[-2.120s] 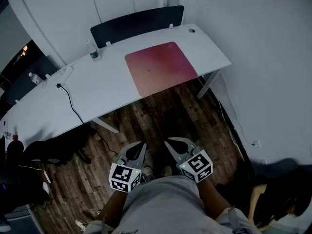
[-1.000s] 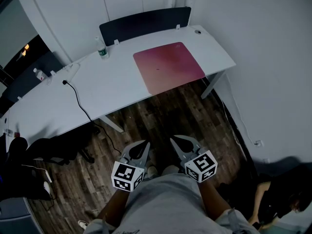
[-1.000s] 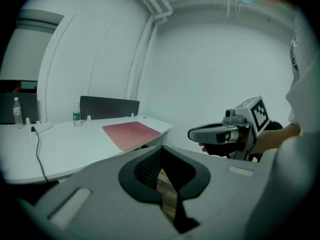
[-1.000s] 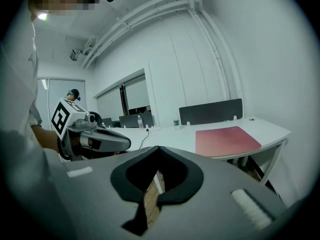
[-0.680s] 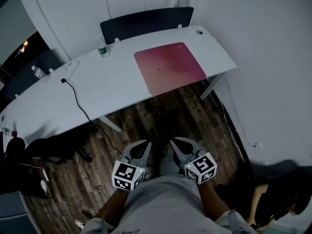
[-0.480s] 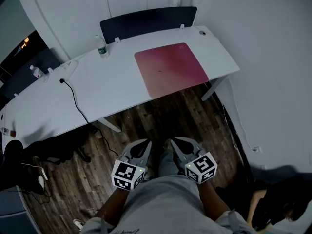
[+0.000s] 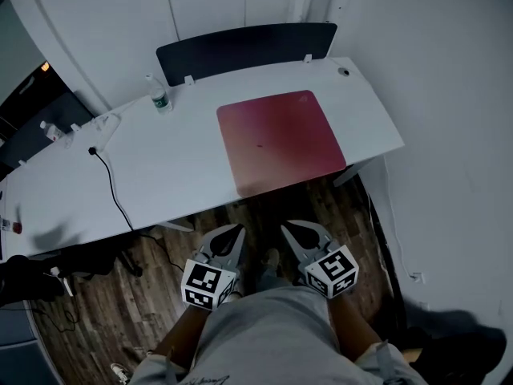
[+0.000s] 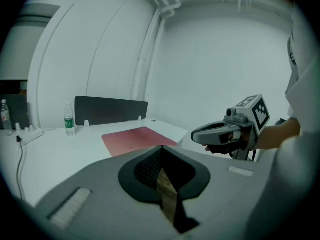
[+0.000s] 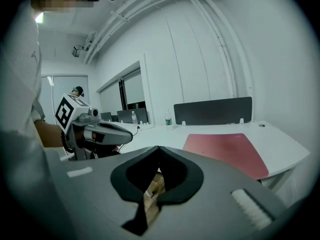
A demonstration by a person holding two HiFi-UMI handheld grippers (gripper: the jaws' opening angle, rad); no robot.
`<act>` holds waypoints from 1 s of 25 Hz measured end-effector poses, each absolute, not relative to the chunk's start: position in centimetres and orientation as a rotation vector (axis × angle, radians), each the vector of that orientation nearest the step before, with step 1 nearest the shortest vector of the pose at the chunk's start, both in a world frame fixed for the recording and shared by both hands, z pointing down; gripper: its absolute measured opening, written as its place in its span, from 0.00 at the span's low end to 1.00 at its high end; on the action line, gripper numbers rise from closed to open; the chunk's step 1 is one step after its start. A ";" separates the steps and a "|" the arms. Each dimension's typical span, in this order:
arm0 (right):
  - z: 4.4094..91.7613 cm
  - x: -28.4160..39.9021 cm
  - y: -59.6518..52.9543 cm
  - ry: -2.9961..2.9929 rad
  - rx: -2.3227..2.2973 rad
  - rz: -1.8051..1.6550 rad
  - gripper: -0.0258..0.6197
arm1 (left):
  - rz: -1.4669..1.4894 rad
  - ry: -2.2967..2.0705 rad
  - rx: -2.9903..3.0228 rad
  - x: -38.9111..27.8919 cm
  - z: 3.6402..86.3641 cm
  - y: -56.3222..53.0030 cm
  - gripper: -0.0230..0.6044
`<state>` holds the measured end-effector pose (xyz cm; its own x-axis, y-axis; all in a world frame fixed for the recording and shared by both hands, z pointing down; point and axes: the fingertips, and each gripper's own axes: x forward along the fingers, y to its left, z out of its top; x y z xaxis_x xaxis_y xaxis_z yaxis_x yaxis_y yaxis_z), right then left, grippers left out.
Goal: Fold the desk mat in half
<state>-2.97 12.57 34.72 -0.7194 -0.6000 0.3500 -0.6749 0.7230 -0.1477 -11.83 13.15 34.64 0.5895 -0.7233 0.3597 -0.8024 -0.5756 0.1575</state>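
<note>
Desk (image 7: 160,167) left end cut off (mat (image 7: 280,139) whole)

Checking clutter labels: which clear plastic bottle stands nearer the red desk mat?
The clear green-labelled bottle by the dark divider panel; the other bottle stands far left.

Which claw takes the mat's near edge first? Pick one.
Right, probably: the right claw faces the near edge of the mat squarely, while the left claw lines up with its left corner only.
</note>
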 end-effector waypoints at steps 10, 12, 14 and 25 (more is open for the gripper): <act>34.3 -1.2 4.6 -2.715 0.811 0.346 0.05 | 0.327 -1.381 2.436 -9.4 33.8 5.6 0.07; 34.5 -0.8 3.5 -2.723 0.779 0.345 0.05 | 0.331 -1.404 2.426 -8.9 33.7 4.8 0.07; 34.9 -0.5 2.7 -2.726 0.765 0.347 0.05 | 0.347 -1.419 2.416 -8.7 33.7 4.5 0.07; 36.0 -1.6 1.8 -2.723 0.746 0.357 0.05 | 0.367 -1.436 2.356 -10.2 35.3 3.9 0.07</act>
<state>-1.60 1.78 36.03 -0.8220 -0.4543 0.3435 -0.5275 0.8346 -0.1584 -10.25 3.87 35.29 0.4511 -0.7994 0.3968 -0.8918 -0.4214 0.1649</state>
